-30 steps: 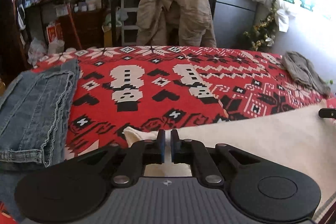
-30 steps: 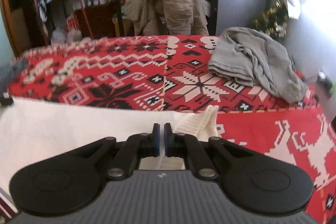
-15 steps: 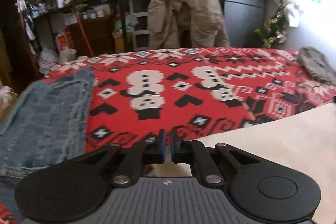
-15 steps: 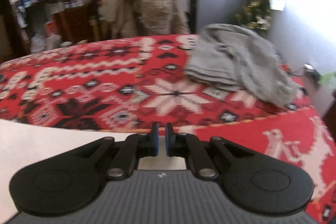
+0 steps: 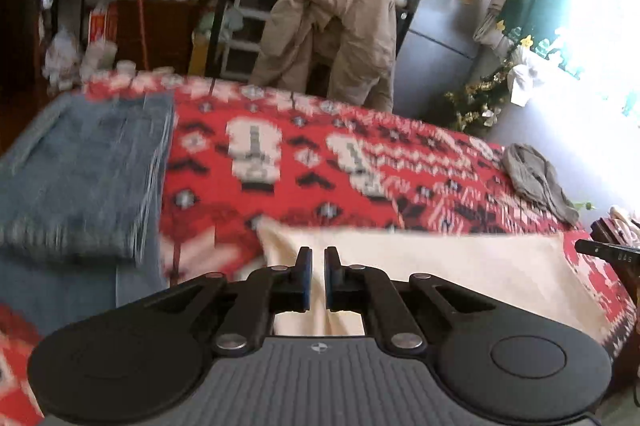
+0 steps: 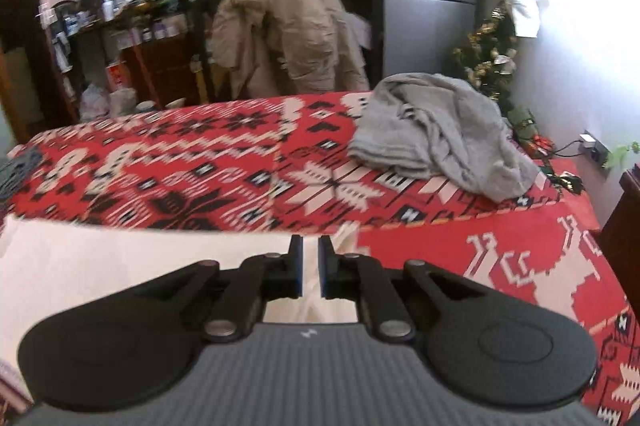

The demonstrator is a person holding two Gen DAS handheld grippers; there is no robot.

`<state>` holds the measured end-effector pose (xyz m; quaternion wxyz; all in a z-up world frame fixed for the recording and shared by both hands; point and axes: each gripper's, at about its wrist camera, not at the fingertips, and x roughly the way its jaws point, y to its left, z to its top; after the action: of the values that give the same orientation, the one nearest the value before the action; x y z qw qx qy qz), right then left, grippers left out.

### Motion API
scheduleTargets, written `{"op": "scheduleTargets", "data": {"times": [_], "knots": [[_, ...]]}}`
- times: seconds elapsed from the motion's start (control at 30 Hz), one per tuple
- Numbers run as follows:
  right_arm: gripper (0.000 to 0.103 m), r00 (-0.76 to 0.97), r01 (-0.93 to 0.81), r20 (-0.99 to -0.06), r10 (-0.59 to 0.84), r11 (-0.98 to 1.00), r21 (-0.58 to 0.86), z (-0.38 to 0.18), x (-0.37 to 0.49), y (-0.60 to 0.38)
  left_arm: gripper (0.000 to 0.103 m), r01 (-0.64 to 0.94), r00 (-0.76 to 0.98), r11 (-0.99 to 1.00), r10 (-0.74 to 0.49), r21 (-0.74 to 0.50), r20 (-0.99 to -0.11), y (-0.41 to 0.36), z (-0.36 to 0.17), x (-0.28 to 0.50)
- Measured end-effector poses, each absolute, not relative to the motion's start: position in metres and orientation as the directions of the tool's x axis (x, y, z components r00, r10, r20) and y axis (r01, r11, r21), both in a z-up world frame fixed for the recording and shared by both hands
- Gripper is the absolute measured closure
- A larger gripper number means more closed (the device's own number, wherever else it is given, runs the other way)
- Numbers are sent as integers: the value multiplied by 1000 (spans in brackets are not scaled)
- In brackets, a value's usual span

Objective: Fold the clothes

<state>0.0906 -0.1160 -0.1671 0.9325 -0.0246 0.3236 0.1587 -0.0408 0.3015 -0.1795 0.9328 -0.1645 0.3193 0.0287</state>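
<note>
Both tongs, left and right, pinch the cream garment's near corners between narrow jaws

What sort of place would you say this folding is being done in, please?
Probably a lived-in home room: a bed under a red patterned blanket, a steel fridge with magnets, cluttered shelves, and a jacket over a chair.

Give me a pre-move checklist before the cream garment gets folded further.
1. Left hand-held gripper pinching the cream knit garment: ok, cloth sits between nearly closed fingers.
2. Right hand-held gripper pinching the same garment's other end: ok.
3. Far edge between the grips straight: ok, though blurred.
4. Red patterned cloth beyond the edge free: ok.
5. Crumpled grey garment apart from it: ok.
6. Folded blue denim apart from it: ok.
</note>
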Motion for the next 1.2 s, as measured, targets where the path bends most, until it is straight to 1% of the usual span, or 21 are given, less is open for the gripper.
{"op": "scheduleTargets", "data": {"times": [0.1, 0.2, 0.33, 0.43, 0.57, 0.7, 0.8, 0.83, 0.87, 0.9, 1.03, 1.2], "knots": [[94, 727, -342, -617, 301, 938, 55, -165, 70, -114, 98, -186, 765, 940, -44, -286, -643, 298, -195, -54], [94, 720, -352, -621, 310, 934, 58, -165, 55, -116, 98, -192, 771, 948, -15, -255, -637, 293, -199, -70], [94, 717, -361, -623, 312, 931, 51, -162, 45, -116, 99, -195, 767, 967, 45, -166, -640, 284, -194, -80], [94, 716, -368, -624, 313, 929, 45, -160, 39, -115, 99, -172, 784, 971, 32, -167, -620, 285, -190, -81], [94, 715, -376, -624, 315, 926, 37, -158, 31, -115, 99, -132, 800, 979, 11, -158, -600, 285, -184, -69], [94, 713, -384, -625, 317, 923, 29, -156, 23, -114, 99, -101, 773, 991, 24, -86, -634, 280, -193, -46], [93, 713, -389, -626, 317, 921, 23, -154, 18, -113, 98, -89, 771, 995, 37, -51, -636, 280, -199, -34], [91, 714, -389, -625, 316, 921, 20, -153, 18, -113, 98, -91, 772, 995, 39, -49, -635, 282, -200, -31], [85, 714, -388, -625, 315, 921, 21, -153, 19, -113, 98, -97, 772, 994, 41, -54, -634, 285, -201, -28], [84, 714, -386, -625, 315, 922, 23, -153, 20, -112, 98, -102, 774, 993, 41, -60, -632, 288, -201, -25], [84, 709, -387, -629, 317, 922, 28, -153, 24, -110, 98, -109, 778, 990, 29, -89, -628, 299, -201, -16], [84, 698, -404, -634, 333, 914, 35, -155, 28, -101, 99, -107, 779, 990, 25, -94, -626, 304, -201, -8]]}}
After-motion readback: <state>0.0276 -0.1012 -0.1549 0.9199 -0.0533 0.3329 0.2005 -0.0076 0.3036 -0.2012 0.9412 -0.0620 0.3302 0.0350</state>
